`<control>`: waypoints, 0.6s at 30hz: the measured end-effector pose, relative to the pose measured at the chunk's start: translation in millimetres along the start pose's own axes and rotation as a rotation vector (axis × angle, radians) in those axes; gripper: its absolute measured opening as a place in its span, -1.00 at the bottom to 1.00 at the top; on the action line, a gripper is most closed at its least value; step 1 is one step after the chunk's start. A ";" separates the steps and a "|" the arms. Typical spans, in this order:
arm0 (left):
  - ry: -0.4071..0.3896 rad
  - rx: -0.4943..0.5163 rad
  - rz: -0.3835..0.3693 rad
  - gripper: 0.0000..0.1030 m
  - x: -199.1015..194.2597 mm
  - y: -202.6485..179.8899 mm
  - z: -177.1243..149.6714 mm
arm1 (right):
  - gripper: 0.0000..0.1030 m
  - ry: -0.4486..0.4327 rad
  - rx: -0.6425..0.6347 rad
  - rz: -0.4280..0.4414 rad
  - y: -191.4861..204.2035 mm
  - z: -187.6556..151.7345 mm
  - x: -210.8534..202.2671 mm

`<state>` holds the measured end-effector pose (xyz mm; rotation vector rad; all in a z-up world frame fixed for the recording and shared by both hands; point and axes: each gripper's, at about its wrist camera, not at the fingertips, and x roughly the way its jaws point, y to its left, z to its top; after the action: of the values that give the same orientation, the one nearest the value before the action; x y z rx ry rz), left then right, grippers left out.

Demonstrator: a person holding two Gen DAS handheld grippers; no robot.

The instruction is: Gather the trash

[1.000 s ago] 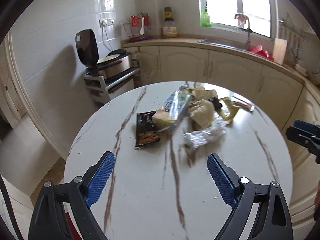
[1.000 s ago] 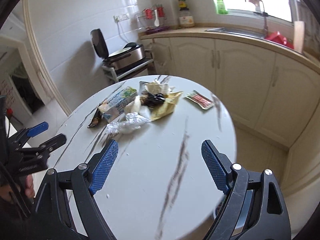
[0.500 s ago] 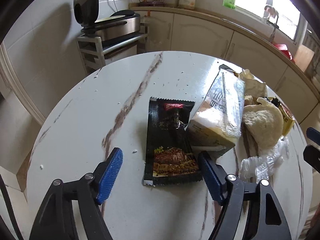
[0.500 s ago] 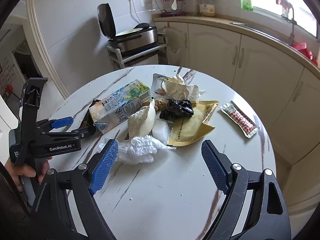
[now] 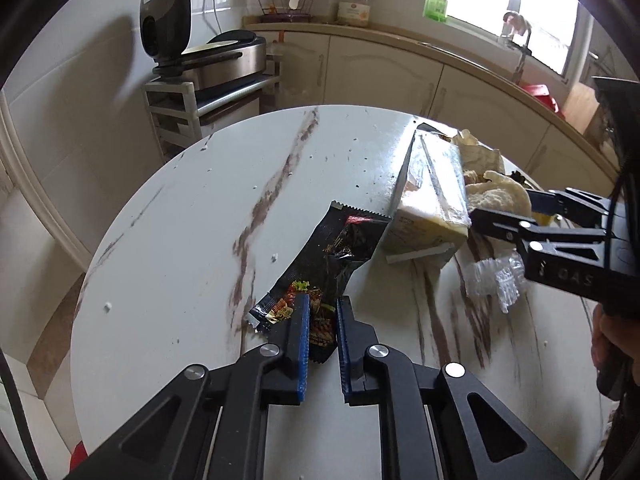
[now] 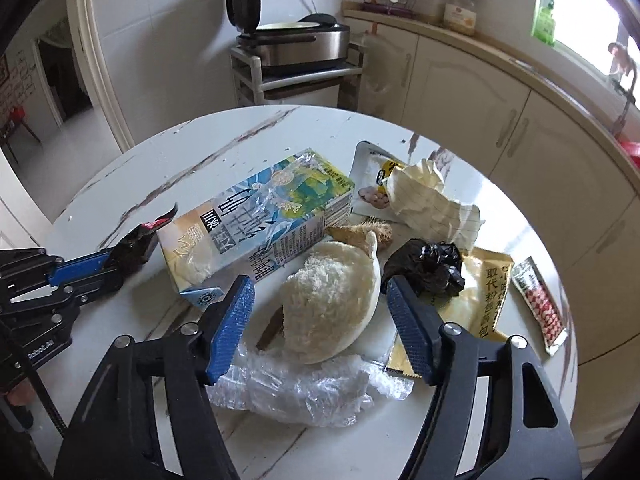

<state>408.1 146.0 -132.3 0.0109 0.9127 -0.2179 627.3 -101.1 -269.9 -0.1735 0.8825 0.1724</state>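
Observation:
My left gripper [image 5: 322, 312] is shut on the near end of a black snack wrapper [image 5: 336, 248], which bends up off the round marble table [image 5: 180, 240]. In the right wrist view it [image 6: 116, 266] pinches the wrapper [image 6: 142, 240] left of the milk carton [image 6: 256, 224]. My right gripper [image 6: 320, 292] is open, its jaws either side of a white pomelo peel [image 6: 332, 304], above crumpled clear plastic [image 6: 296, 384]. The carton [image 5: 430, 200] lies beside the wrapper.
The pile also holds a black plastic bag [image 6: 428, 268], a gold packet [image 6: 480, 296], crumpled paper [image 6: 428, 200], a white pouch [image 6: 372, 184] and a red sachet [image 6: 540, 304]. An appliance rack [image 5: 208, 80] and counter cabinets [image 5: 384, 72] stand behind the table.
My left gripper closed on the black wrapper and lifted its near end. My right gripper moved in over the pile until its jaws straddle the pomelo peel.

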 end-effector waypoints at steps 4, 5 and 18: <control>-0.025 -0.014 -0.020 -0.87 -29.9 1.0 -14.2 | -0.28 -0.010 0.004 0.026 -2.3 -5.2 -10.1; -0.030 -0.014 -0.028 -0.88 -36.0 0.0 -15.7 | -0.31 -0.019 -0.001 0.027 -2.7 -7.6 -15.3; -0.067 0.032 -0.088 -0.99 -105.9 -33.3 -61.6 | -0.57 -0.117 0.083 0.166 -28.6 -54.4 -108.1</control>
<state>290.8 139.0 -84.1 -0.0072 0.8434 -0.3127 525.3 -149.4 -217.4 -0.0124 0.7861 0.2969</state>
